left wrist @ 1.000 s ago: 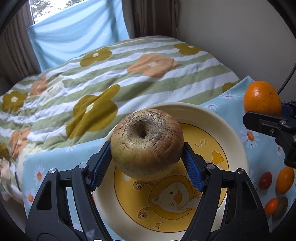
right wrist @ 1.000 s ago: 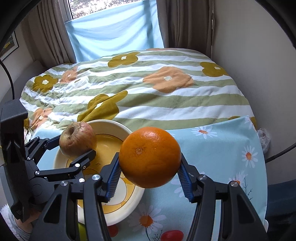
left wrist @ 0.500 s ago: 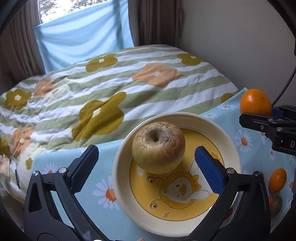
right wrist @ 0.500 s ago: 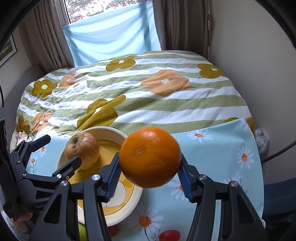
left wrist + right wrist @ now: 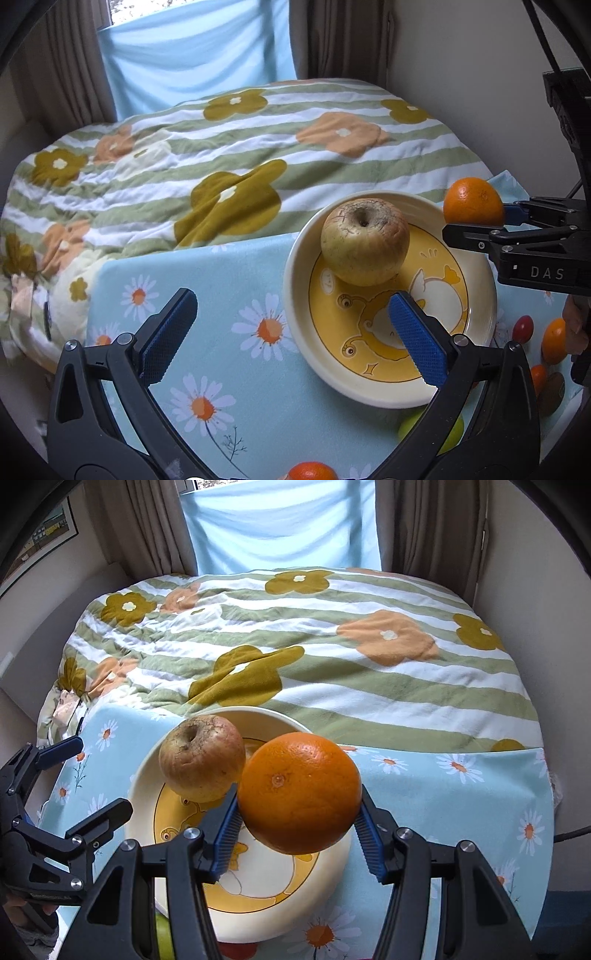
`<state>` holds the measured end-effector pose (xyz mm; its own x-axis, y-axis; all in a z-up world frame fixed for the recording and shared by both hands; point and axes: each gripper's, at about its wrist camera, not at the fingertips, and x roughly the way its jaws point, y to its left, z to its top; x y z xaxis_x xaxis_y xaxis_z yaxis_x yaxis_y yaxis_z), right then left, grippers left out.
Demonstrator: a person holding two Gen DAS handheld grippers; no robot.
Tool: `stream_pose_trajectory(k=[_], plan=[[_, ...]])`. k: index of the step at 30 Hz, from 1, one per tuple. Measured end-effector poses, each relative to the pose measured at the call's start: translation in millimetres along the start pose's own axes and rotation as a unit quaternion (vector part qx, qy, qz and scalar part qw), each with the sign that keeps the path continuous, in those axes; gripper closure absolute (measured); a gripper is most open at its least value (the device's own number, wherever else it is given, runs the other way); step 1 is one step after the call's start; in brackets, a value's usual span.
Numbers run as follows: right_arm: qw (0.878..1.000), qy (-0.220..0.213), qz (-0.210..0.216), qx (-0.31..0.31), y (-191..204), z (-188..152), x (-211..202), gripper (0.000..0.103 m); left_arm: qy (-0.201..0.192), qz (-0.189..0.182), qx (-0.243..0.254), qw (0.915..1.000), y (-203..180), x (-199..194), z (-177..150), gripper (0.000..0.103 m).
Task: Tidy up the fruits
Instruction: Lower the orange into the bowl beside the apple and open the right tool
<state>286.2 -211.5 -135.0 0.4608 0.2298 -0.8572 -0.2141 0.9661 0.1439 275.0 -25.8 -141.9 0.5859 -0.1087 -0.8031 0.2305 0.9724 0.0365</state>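
Observation:
A wrinkled yellow-brown apple [image 5: 365, 242] lies in a cream plate with a yellow cartoon centre [image 5: 476, 325]. My left gripper [image 5: 291, 332] is open and empty, drawn back to the near left of the plate over the daisy cloth. My right gripper [image 5: 297, 825] is shut on a large orange [image 5: 299, 792] and holds it above the plate's right half [image 5: 328, 864], beside the apple [image 5: 201, 757]. From the left wrist view the orange [image 5: 472, 201] sits at the plate's far right edge.
Small fruits lie on the blue daisy cloth [image 5: 229, 369]: red and orange ones at the right [image 5: 553, 339], a green one [image 5: 410, 428] under the plate's near edge, an orange one [image 5: 312, 470] at the front. A striped flower blanket [image 5: 221, 166] lies behind. A wall stands to the right.
My left gripper opened, let the apple go in the plate and drew back to the left. My right gripper carried the orange left, over the plate.

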Motion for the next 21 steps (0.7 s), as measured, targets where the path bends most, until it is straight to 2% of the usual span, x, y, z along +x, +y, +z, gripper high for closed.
stream_pose_trajectory(k=[4,14,16,17,18,21], plan=[[0.999,0.024,0.001,-0.033,6.8,-3.6,19.9,0.050,0.003,0.002,-0.010,0.9999,2.9,-2.6,-6.4,0.000],[0.993,0.046,-0.008,-0.105,17.6,-12.4,41.0,0.048,0.006,0.003,-0.029,0.9995,1.8,-6.0,-15.4,0.000],[0.993,0.037,0.008,-0.111,17.4,-12.5,37.1,0.028,0.004,0.006,-0.031,0.9995,1.4,-9.0,-15.0,0.000],[0.993,0.030,0.023,-0.111,18.2,-12.0,34.1,0.009,0.003,0.008,-0.031,0.9995,1.7,-10.7,-14.6,0.000],[0.993,0.024,0.028,-0.110,20.1,-11.7,30.9,0.000,0.002,0.009,-0.032,0.9994,1.6,-12.6,-15.1,0.000],[0.993,0.010,0.029,-0.117,23.7,-11.7,26.3,0.000,0.002,0.013,-0.034,0.9993,1.5,-18.1,-16.1,0.000]])
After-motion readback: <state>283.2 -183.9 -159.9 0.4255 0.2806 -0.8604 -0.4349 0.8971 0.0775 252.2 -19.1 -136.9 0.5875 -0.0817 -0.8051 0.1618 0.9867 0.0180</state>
